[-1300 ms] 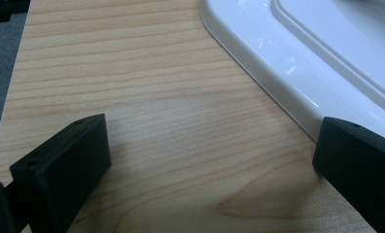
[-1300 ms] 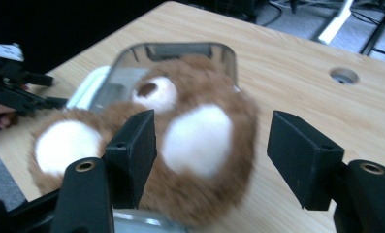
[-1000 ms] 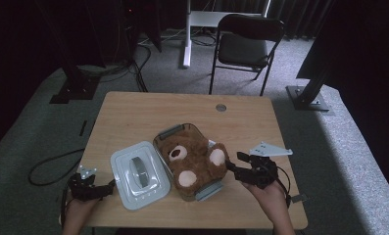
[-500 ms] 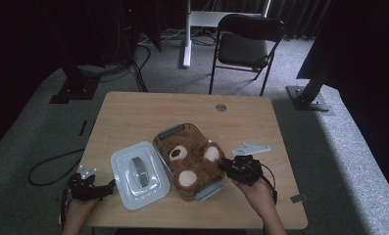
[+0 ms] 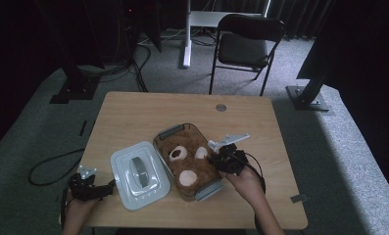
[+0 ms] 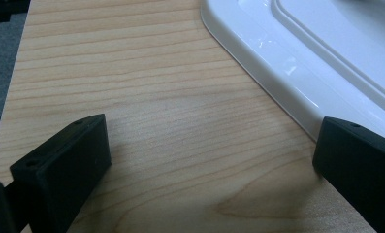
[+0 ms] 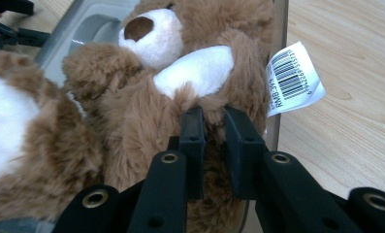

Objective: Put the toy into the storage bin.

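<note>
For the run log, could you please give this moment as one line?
right tongs: shut on teddy bear in container | left tongs: open beside lid

Black folding chair [image 5: 249,46] beyond the wooden table [image 5: 133,112], dark stand bases, cable on grey carpet

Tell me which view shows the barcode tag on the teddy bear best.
The right gripper view: the tag hangs at the teddy bear's side, its bars sharp. In the high view the tag can't be made out. The left gripper view faces the table and white lid.
</note>
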{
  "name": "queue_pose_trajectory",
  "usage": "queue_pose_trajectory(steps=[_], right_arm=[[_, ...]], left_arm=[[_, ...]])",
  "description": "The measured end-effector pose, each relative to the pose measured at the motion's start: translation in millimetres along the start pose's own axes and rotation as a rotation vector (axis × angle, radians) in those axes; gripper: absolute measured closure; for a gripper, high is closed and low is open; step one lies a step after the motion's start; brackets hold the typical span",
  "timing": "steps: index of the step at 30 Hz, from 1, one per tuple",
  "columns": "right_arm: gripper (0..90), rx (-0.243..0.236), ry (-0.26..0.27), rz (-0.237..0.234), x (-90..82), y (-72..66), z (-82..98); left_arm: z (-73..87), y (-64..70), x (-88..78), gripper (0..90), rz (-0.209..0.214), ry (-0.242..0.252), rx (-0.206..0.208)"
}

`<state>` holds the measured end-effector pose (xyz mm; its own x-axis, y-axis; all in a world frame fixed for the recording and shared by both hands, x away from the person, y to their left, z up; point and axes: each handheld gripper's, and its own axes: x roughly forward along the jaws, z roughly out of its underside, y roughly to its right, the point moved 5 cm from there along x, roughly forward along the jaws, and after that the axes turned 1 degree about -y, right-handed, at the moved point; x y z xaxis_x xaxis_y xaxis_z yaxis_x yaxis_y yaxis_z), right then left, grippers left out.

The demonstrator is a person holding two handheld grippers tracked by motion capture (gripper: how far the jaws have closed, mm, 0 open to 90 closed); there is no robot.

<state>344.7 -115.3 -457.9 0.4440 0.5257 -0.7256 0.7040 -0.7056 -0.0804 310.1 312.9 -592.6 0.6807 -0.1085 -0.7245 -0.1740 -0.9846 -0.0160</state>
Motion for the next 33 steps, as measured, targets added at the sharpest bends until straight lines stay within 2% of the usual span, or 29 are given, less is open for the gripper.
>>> queue_pose_trajectory(steps=[5,7,12,16,19,23,28,31,33], right_arm=[[79.5,-0.018,-0.063,0.012,11.0,-0.1,-3.6],[79.8,-0.05,-0.103,0.021,15.0,-1.0,-4.8],[82.5,-0.079,-0.165,0.044,24.5,-1.1,-6.2],[85.8,-0.125,-0.233,0.089,34.9,-3.7,-3.2],[86.5,-0.153,-0.259,0.128,40.0,-5.6,-2.0],[86.9,-0.154,-0.26,0.158,41.7,-4.7,-0.5],[86.5,-0.148,-0.249,0.153,39.5,-4.0,-0.7],[83.9,-0.117,-0.2,0.116,33.6,-1.9,-2.2],[82.4,-0.083,-0.163,0.071,28.3,0.0,-2.0]], left_arm=[[0.0,0.1,0.0,0.7,0.0,0.0,-0.001],[0.0,0.1,0.0,0.7,0.001,0.0,-0.002],[0.1,0.0,-0.1,0.7,0.001,-0.002,0.0],[0.1,0.1,0.0,0.7,0.001,0.0,-0.001],[0.1,0.1,0.0,0.7,0.0,0.0,-0.001],[0.1,0.1,0.0,0.7,0.0,0.0,-0.001],[0.1,0.1,0.0,0.7,0.0,0.0,-0.001],[0.0,0.1,0.0,0.7,0.0,0.0,-0.001],[0.0,0.1,0.0,0.7,0.001,0.0,-0.002]])
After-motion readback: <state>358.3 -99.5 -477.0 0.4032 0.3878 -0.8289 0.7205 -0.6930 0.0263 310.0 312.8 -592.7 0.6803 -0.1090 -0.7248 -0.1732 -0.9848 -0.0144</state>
